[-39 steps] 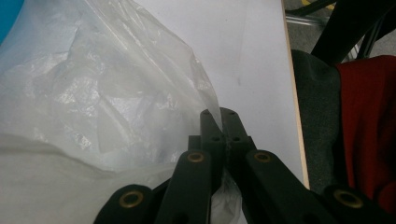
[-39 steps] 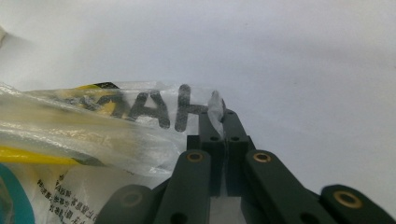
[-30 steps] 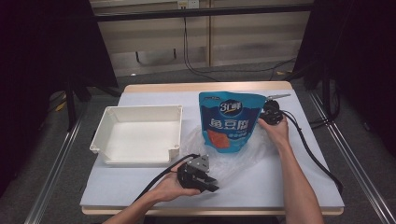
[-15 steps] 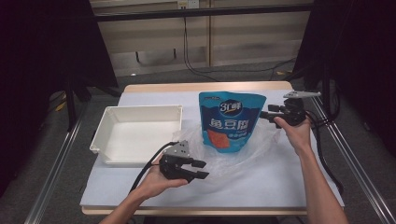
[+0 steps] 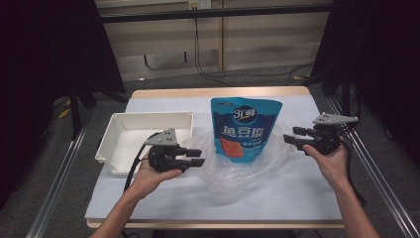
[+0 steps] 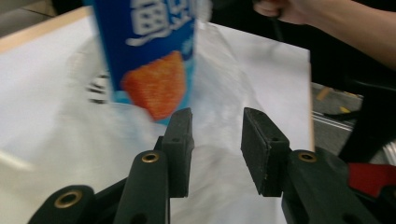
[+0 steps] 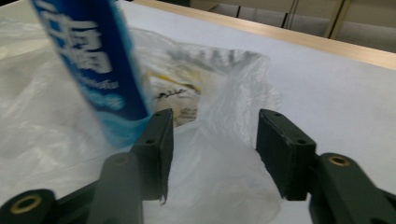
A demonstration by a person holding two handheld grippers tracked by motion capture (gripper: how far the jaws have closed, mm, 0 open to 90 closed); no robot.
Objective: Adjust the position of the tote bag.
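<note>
The table [image 5: 163, 203] carries a pale sheet over a wooden top, and near its middle, a little toward the far edge, stands the blue snack pouch [image 5: 245, 130] — upright, flat-faced, with white lettering, a round logo near its top and an orange picture low on its front. Its foot sits in a crumpled clear plastic bag [image 5: 247, 171] that spreads toward the near edge; the right gripper view shows printing on the film behind the pouch. A white tray [image 5: 111, 144] lies toward the table's left edge, well apart from the pouch.

The left gripper [image 5: 195, 157] hangs just off the tray's near right corner, pointing at the pouch, its jaws parted with nothing between them; they have just been closing a little. The right gripper [image 5: 291, 136] is held near the table's right edge, also aimed at the pouch, jaws apart and empty — they too have just been narrowing.

Against a second ago, both grippers have drawn back: the right one was up against the pouch's top right corner, the left one lay lower by the plastic near the table's near edge. The pouch stands where it stood.
</note>
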